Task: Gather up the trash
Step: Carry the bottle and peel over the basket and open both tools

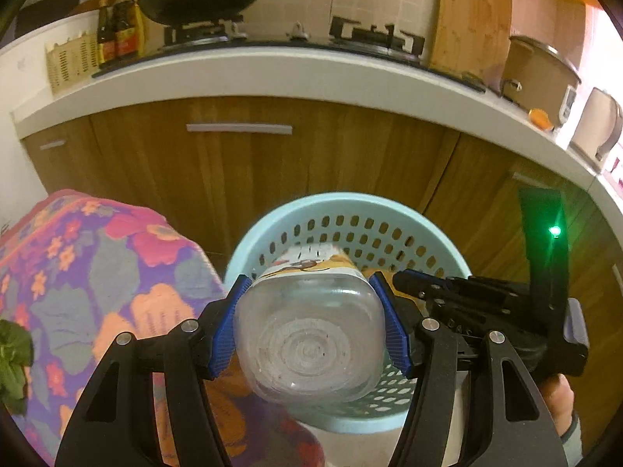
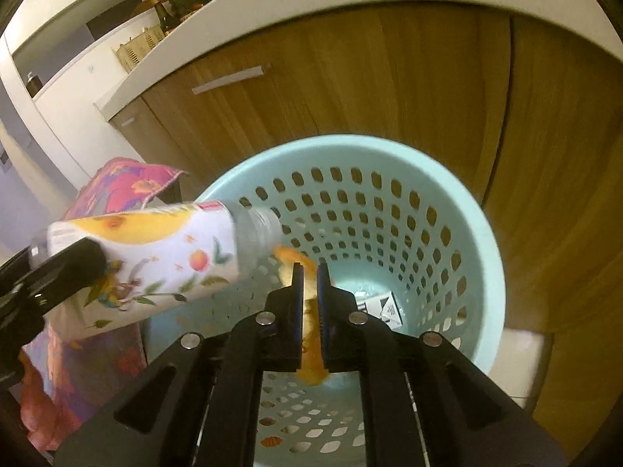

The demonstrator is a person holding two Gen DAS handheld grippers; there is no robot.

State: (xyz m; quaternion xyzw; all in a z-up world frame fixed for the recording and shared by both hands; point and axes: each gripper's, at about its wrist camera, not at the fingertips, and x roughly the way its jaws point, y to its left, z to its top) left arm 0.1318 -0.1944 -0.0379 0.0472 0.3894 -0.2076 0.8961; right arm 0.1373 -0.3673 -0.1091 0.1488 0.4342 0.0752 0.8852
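Basket [image 2: 483, 257] set on floor before cabinet doors [image 1: 241, 163], cloth-covered surface [image 1: 97, 272] just left of it. Bottle [image 2: 155, 264] held over basket rim, neck inward. Carton [image 2: 379, 305] lying in basket bottom. Wok [image 1: 202, 0] on stove above.

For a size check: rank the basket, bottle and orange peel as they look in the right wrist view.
1. Light blue basket
2. Plastic bottle, though it sits nearer the camera
3. Orange peel, partly hidden by the jaws

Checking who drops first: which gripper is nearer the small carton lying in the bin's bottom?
Right. The right gripper, pinching orange peel, hangs over the bin above the carton; the left gripper holds its bottle at the rim.
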